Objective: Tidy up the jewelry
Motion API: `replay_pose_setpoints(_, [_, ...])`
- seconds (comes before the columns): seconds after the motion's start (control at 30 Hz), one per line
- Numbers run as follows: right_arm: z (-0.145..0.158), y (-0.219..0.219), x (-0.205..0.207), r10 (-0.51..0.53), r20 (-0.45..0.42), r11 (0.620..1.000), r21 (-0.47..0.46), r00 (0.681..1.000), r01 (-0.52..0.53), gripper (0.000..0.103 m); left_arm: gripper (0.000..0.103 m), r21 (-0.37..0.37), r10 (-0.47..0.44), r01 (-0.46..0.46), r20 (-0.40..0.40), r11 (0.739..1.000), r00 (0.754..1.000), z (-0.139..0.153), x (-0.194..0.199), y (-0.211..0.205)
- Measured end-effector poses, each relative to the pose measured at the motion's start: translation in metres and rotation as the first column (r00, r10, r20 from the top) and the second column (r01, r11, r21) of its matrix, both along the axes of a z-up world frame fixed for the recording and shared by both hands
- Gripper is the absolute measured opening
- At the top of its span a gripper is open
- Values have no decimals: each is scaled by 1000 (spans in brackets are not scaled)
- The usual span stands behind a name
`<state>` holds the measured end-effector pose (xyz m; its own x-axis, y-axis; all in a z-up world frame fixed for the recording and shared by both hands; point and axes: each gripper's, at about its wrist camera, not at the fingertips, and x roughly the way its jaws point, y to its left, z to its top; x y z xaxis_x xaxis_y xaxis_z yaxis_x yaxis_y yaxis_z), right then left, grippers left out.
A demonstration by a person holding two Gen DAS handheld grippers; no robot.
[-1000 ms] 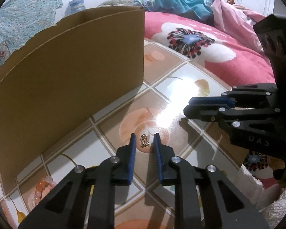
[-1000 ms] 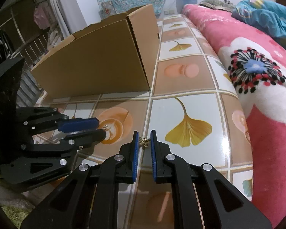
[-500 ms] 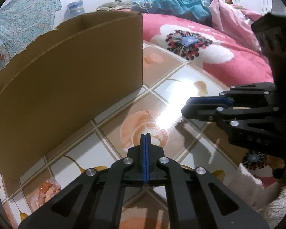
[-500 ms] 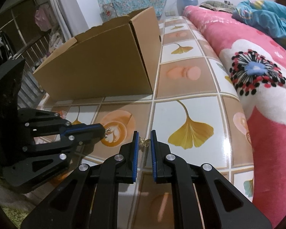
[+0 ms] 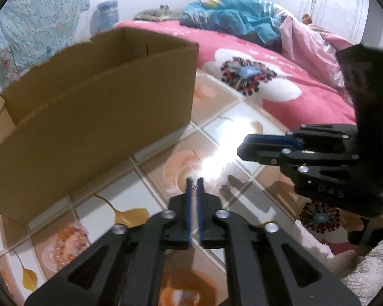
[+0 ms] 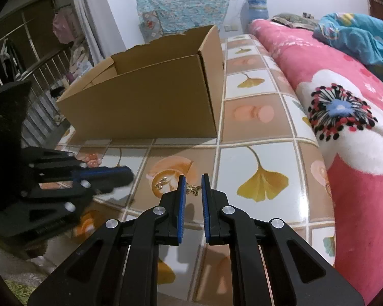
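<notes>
My right gripper (image 6: pixel 193 188) is shut on a small gold butterfly charm (image 6: pixel 194 190), held just above the tiled floor (image 6: pixel 255 160). From the left wrist view the right gripper (image 5: pixel 242 148) reaches in from the right, and the charm cannot be made out there. The jaws of my left gripper (image 5: pixel 194 181) are opening, with a slim gap and nothing between them. A small gold piece (image 6: pixel 161 182) lies on the orange tile, just right of the left gripper (image 6: pixel 118 181). A pink beaded bracelet (image 5: pixel 66 239) lies on the floor near the open cardboard box (image 5: pixel 89 127).
The cardboard box (image 6: pixel 153 102) stands behind both grippers. A bed with a pink flowered blanket (image 6: pixel 344 127) runs along the right. A metal railing (image 6: pixel 38 76) is at the far left. White fluffy fabric (image 5: pixel 370 278) sits at the lower right.
My left gripper shut over the gold piece, then lifted and drew back with its jaws parting slightly. The gold piece stays on the tile. The right gripper kept still with the charm.
</notes>
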<state>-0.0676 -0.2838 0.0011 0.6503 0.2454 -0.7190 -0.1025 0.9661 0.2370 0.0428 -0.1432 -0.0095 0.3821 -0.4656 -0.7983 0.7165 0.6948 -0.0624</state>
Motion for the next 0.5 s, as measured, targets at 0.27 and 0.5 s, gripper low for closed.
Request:
replay_pose_setpoints(0.27, [-2,0,1,-4,-8,1000,3,1000,4,10,19,25,-7,7,-21,1000,1000,-15,6,-7])
replay_pose_setpoints(0.5, [-8,-2,7,-2,-21,1000,11,1000,2,10,19,71,-23,22,1,997,1000,-27,11,-19])
